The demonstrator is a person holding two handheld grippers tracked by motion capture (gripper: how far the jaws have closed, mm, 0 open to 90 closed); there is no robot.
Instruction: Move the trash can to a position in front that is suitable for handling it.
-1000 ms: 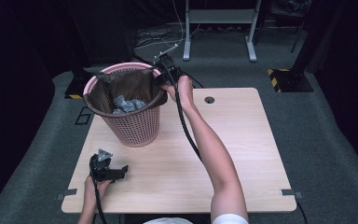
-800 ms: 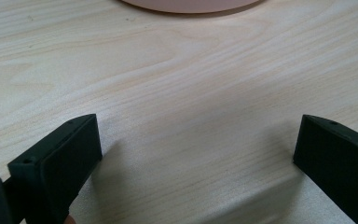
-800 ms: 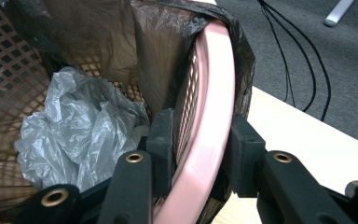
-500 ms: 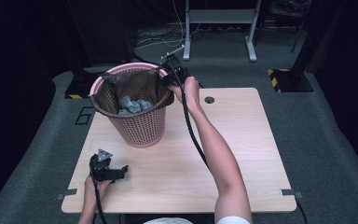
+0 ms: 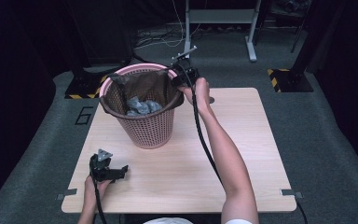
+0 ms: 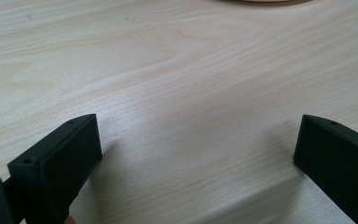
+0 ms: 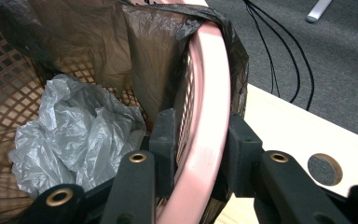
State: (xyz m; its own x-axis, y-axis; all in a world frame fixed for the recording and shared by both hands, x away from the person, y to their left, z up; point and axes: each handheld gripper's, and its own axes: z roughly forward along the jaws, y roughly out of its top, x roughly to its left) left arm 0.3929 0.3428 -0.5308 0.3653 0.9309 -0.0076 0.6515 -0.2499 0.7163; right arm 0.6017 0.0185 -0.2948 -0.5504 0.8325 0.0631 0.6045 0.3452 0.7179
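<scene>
High view puts the left gripper [image 5: 107, 169] nearest, at the lower left of the frame, resting on the pale wooden worktop [image 5: 242, 154] in the person's left hand [image 5: 94, 187]. Left gripper view has its two black fingers [image 6: 56, 165] spread wide at the bottom corners, with bare wood grain between them and nothing held. Farther up in the high view, the person's right forearm [image 5: 223, 154] stretches diagonally from the bottom edge toward the upper middle, a black cable [image 5: 200, 135] trailing along it. At its end the right gripper [image 5: 182, 77] meets the right side of the rim of the pink mesh basket [image 5: 149, 126], which stands upright on the far left part of the worktop, in the upper middle of the frame. Right gripper view shows the fingers [image 7: 164, 140] set either side of the pink rim [image 7: 209, 116], one inside the basket and one outside, closed on it together with the edge of the dark bin liner [image 7: 135, 51] draped over the rim. Inside, at the left of that view, lies a crumpled grey plastic bag [image 7: 74, 135]. A round hole [image 7: 324, 169] in the worktop sits at the lower right, and beyond the far edge black cables [image 7: 279, 51] run across the grey carpet.
</scene>
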